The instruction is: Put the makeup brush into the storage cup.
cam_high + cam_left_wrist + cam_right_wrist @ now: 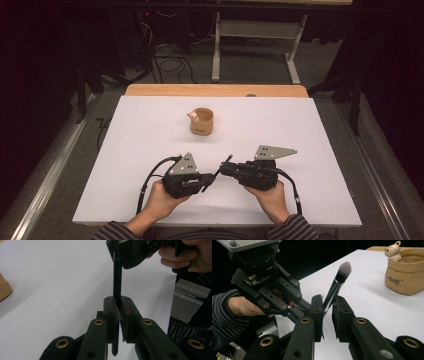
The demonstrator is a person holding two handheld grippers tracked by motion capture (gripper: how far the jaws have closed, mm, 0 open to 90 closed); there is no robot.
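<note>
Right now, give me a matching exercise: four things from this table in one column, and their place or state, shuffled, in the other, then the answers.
Things:
1. left tool
2. right tool
3. brush bristles
4. tan pouch

Place or state:
A. stands on the white table beyond both hands, small bear at its rim
B. shut on the black handle
C. grey with pale tips, sticking out past the jaws
D. has the silver neck between its jaws

Pairs: 1-B, 2-D, 3-C, 4-A

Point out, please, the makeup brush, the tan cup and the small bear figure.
makeup brush [343, 269]: right gripper view, on its bristle tip.
tan cup [404, 280]: right gripper view, on its front wall.
bear figure [393, 250]: right gripper view, on its head.
</note>
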